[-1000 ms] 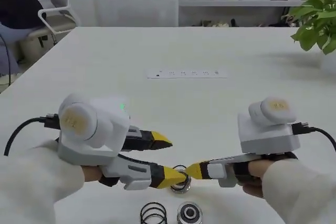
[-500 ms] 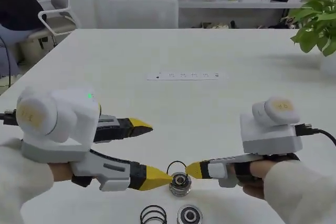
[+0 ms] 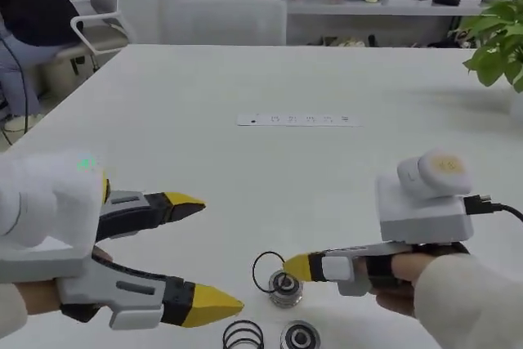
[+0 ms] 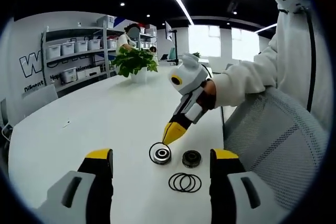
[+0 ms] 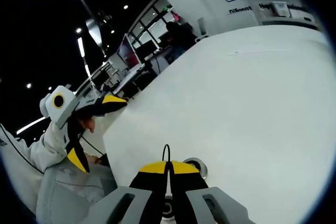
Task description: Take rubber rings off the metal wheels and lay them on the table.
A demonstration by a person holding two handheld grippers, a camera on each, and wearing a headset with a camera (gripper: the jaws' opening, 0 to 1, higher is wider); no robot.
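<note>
Right tongs: the right gripper (image 3: pixel 292 267) has its yellow-tipped jaws pressed together on one thin black rubber ring (image 3: pixel 255 272). In the right gripper view the ring rises as a fine line from between the tips.
Left tongs: the left gripper (image 3: pixel 204 257) has its jaws spread wide with nothing between them. It is held low at the near left of the table, apart from the wheels.
Pinched ring: its loop stands up against the left side of the first wheel. Whether any part of it sits on the wheel cannot be told.
Metal wheels: there are two. The first metal wheel (image 3: pixel 283 285) rests on the table just below the right gripper's tips. The second metal wheel (image 3: pixel 298 336) lies flat, just nearer the person.
Loose rings: one small pile of rings (image 3: pixel 243 334) lies flat on the table just left of the second wheel. At least three black rings overlap in it, and the exact count is unclear.
Table: one white table (image 3: pixel 343 177) carries all of this.
Farther out: one power strip (image 3: pixel 298 120) lies well beyond the wheels at mid-table, and one potted plant (image 3: pixel 500 38) stands at the far right edge.
</note>
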